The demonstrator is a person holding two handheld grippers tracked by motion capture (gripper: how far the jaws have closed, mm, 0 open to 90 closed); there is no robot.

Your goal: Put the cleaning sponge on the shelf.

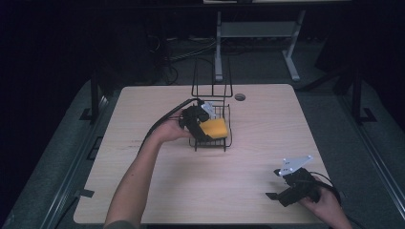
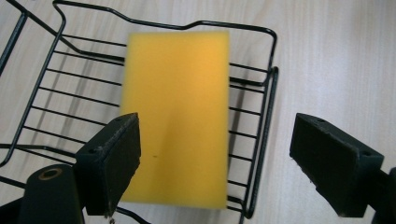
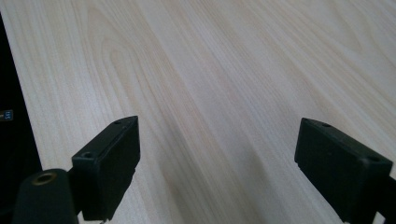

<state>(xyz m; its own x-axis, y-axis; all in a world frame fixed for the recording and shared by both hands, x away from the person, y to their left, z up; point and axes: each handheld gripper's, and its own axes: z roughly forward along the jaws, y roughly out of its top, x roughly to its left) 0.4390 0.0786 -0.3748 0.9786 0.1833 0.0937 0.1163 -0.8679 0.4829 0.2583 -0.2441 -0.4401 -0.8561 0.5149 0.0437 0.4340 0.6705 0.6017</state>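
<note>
Pale wood-grain bench [image 1: 248,181] with not much on it. Over on the left side, the person's left hand [image 1: 168,131] has the left gripper [image 1: 200,125] up at a black wire basket [image 1: 224,142] that sits around the middle of the bench, toward the far edge. A yellow sponge [image 1: 214,128] lies flat on the basket's wire floor. In the left gripper view the jaws are spread wide, one hanging over the near left corner of the sponge [image 2: 180,112] and the other out past the basket's right rim [image 2: 261,140], over bare wood. Neither jaw is pinching anything, as far as I can see.

Moving right, there's a small dark round hole [image 1: 239,97] in the benchtop near the far edge. Way over at the near right corner, the right hand [image 1: 328,202] holds the right gripper [image 1: 273,183] low over the bench, well apart from the basket. Its own view shows the jaws spread wide too, with plain wood [image 3: 224,93] between them.
</note>
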